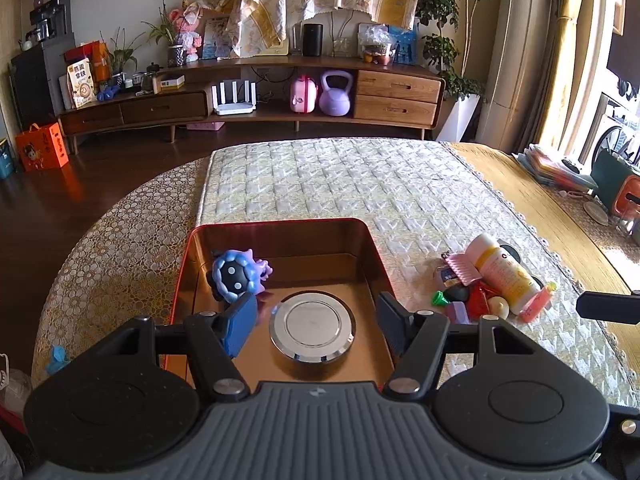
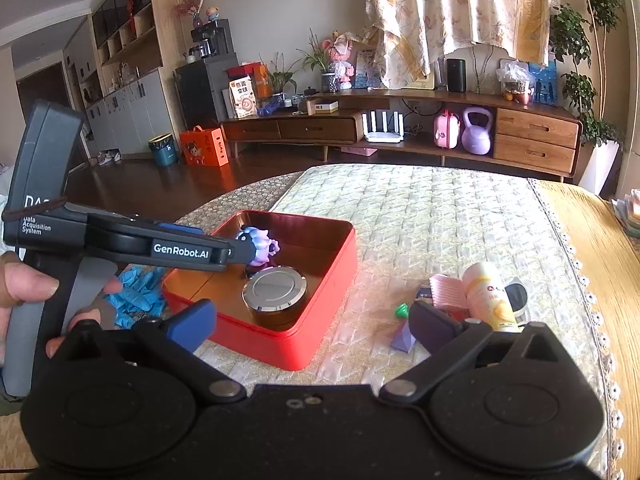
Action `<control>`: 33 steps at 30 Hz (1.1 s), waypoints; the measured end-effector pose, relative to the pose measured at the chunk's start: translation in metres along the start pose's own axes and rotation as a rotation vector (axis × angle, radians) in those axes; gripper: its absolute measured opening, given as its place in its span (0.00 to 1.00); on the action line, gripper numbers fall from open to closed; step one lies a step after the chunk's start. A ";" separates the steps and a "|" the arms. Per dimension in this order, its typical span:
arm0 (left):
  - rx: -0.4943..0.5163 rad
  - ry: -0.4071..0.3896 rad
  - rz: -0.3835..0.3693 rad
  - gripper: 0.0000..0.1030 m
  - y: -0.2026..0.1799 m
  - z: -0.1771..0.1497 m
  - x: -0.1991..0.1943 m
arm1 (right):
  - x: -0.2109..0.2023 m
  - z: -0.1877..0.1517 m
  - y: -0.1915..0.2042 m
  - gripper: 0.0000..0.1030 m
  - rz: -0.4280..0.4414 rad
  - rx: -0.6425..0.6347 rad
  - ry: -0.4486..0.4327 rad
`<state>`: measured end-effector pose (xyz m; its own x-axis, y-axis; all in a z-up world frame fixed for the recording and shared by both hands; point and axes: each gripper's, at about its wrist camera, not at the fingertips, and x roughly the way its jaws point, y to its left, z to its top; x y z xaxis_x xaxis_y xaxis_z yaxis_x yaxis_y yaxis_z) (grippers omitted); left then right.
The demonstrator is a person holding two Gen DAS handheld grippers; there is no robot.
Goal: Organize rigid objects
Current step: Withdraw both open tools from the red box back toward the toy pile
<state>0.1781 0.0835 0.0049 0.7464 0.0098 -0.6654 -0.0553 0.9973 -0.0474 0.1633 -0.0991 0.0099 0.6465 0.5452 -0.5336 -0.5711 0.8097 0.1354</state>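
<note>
I hold the left gripper [image 1: 316,320] over the near end of the red tin [image 1: 280,222], its jaws partly apart with nothing pressed between them; the round silver disc [image 1: 313,327] lies flat on the tin's floor below the gap, and the blue figure [image 1: 236,276] stands toward the tin's left wall, just beyond the blue left pad. The right gripper [image 2: 312,326] hangs past the tin's near right corner with its jaws wide apart and empty. The unsorted pile sits on the quilted cover to the right of the tin, well short of the cover's lace edge: a pale bottle [image 2: 490,296] lying on its side, a pink comb [image 2: 446,288], a green cone [image 2: 402,311], a purple block [image 2: 402,338] and smaller pieces I cannot identify. Risks, as I judge them: the bottle may roll toward the lace edge if a pad nudges it off-centre; the crowded pile invites a grip that catches two things at once; a low left pad may tip the figure or skate on the polished disc; and the two grippers, working close at the tin, may collide.
</note>
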 end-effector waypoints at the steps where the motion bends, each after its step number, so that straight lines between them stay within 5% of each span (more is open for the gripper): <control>1: -0.003 -0.001 -0.007 0.67 -0.003 -0.002 -0.002 | -0.003 -0.003 -0.003 1.00 -0.002 0.010 -0.002; 10: 0.002 -0.020 -0.038 0.79 -0.033 -0.019 -0.011 | -0.028 -0.031 -0.040 1.00 -0.060 0.082 -0.003; 33: 0.080 -0.031 -0.068 0.79 -0.123 -0.054 0.025 | -0.044 -0.060 -0.115 0.98 -0.217 0.124 -0.010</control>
<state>0.1678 -0.0430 -0.0459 0.7670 -0.0567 -0.6391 0.0484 0.9984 -0.0305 0.1700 -0.2291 -0.0321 0.7527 0.3575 -0.5528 -0.3524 0.9281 0.1203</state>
